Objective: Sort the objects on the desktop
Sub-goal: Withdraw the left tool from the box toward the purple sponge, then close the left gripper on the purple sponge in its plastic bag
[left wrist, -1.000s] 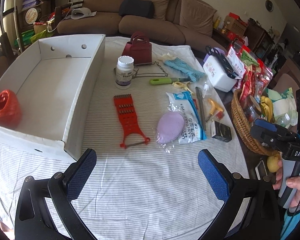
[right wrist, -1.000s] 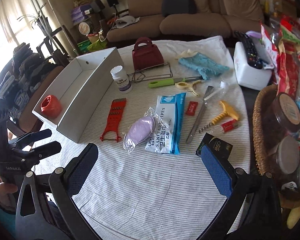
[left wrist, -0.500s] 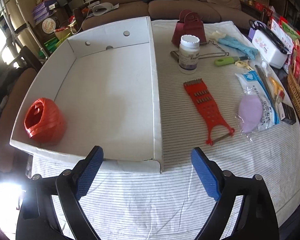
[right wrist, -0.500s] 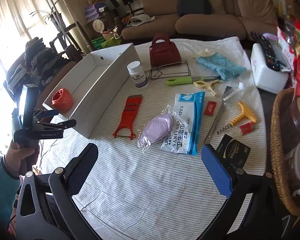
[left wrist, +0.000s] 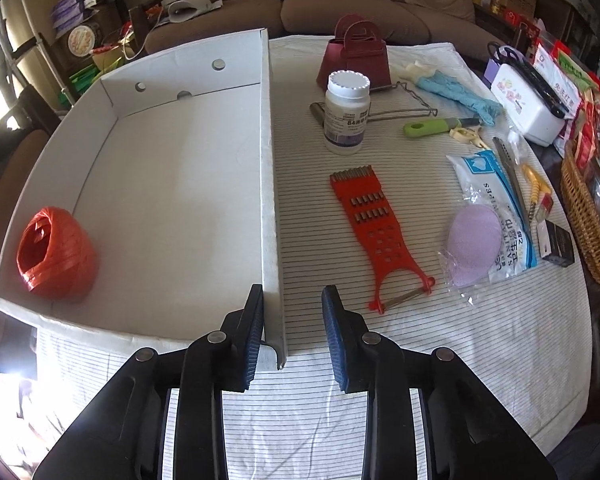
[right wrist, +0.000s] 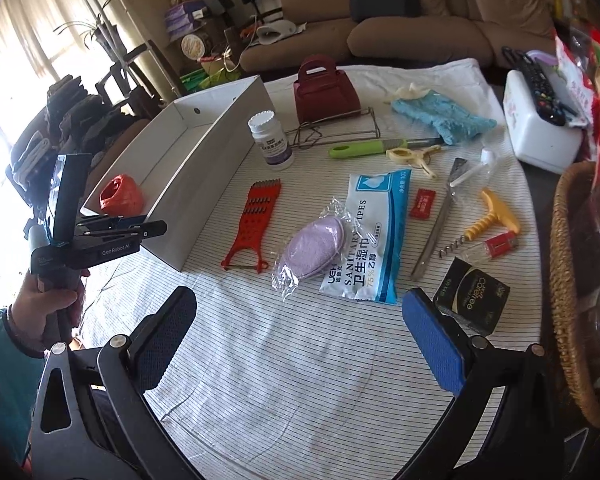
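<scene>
Steadying the box before sorting

My left gripper (left wrist: 292, 320) has just been closing astride the white box (left wrist: 269, 184) wall, not pinching yet; right gripper (right wrist: 300, 332) hangs open; next, clamp.

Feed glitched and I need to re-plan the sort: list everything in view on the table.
box: 1, white, table's left
twine ball: 1, orange-red, inside box, near corner
bottle: 1, white, right of box
slicer: 1, red, in front of bottle
sponge: 1, purple, clear wrap, overlapping wipes
wipes pack: 1, blue-white, centre
gift bag: 1, maroon, far side
peeler: 1, green handle, beyond wipes
cloth: 1, blue, far right
corkscrew: 1, yellow, right
carton: 1, black, near right
basket: 1, wicker, right edge
left gripper: jaws just closing astride box's corner wall, not yet clamped
right gripper: open, nothing between
</scene>
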Tool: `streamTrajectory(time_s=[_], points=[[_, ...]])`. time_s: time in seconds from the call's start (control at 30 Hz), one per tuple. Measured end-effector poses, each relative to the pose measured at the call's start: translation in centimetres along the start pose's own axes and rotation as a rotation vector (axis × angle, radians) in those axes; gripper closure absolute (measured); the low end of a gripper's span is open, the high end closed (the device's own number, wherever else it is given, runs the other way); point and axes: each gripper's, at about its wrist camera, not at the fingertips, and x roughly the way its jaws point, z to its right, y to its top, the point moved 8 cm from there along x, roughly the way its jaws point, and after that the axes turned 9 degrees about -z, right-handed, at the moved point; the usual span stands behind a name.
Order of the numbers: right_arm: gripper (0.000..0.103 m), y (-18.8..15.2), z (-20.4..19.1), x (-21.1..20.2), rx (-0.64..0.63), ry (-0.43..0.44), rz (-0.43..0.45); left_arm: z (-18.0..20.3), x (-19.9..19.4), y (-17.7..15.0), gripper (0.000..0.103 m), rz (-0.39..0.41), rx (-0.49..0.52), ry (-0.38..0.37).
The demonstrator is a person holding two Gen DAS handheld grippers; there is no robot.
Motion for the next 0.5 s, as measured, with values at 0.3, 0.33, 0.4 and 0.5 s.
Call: streamTrajectory(time_s=[0.3, 0.33, 0.4, 0.5], points=[[0.000, 0.7, 4.2, -1.2, 0.086, -0.044, 0.048, 2.6, -5.6, 0.2, 0.007, 0.188, -0.047, -0.114], [0.000, 0.9, 4.9, -1.3, 0.103, -0.048, 0.055, 3.6, -5.6, 0.2, 0.007, 0.183, -0.033, -0.141], [0.000, 1.1, 6.2, -1.5, 0.129, -0.054, 0.064, 5.8, -5.2, 0.2, 0.007, 0.171, -0.004, -0.185], [0.000, 1.0, 7.7, -1.7, 0.166, -0.046, 0.077, 9.1, -3.7, 0.0, 0.007, 0.156, 0.051, -0.216]])
